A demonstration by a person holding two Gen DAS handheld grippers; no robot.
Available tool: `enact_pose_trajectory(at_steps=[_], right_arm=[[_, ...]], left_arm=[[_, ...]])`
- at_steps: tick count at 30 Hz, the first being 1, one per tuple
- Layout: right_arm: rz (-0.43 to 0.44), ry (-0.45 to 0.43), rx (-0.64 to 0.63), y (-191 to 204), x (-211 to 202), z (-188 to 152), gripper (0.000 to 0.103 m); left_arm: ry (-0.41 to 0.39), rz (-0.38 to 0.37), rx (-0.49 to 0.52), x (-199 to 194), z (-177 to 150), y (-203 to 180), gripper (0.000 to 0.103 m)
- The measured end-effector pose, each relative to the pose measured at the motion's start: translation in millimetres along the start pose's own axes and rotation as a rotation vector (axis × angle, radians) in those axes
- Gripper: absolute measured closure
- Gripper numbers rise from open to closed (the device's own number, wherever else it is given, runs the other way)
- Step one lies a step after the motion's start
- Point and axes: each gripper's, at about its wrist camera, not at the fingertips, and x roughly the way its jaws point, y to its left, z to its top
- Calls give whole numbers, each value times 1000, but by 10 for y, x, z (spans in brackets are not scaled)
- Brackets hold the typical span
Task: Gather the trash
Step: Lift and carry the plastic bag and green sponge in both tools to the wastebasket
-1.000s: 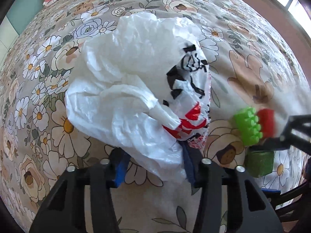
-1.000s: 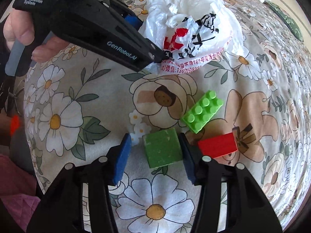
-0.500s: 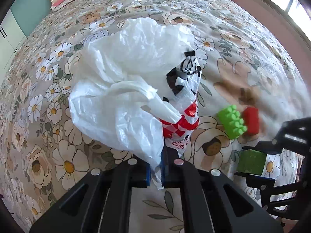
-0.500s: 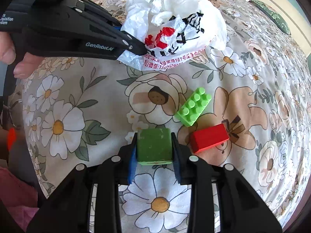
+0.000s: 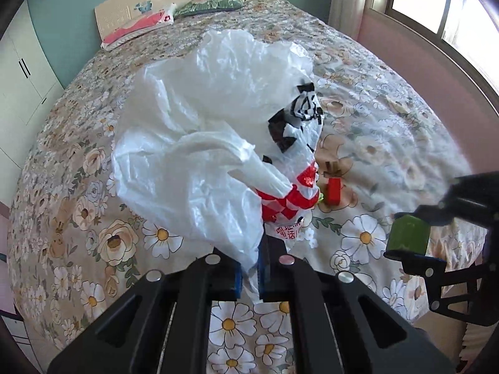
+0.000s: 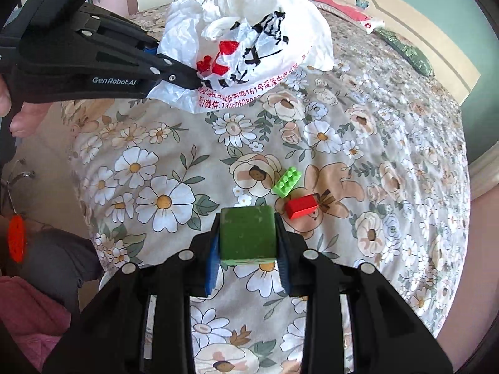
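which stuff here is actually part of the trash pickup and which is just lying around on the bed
In the job:
- white plastic bag, pinched by the left gripper
- green cube, clamped in the right gripper
- green studded brick and red brick, loose on the bedspread, probably next

Just lying about:
- red-and-white pillow
- green pillow
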Motion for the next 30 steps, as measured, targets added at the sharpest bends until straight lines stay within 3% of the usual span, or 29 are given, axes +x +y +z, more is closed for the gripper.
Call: enact_pose_trajectory(at_steps=[16,30], right_arm=[[-169,-199,-43,642,-1988,-106,71],[-250,-306,-61,1196,-2987,-417,71]], left_arm=[[-232,58,15,-1873,-356,-311,94],[-342,93,43,-2878,-886,-541,94]])
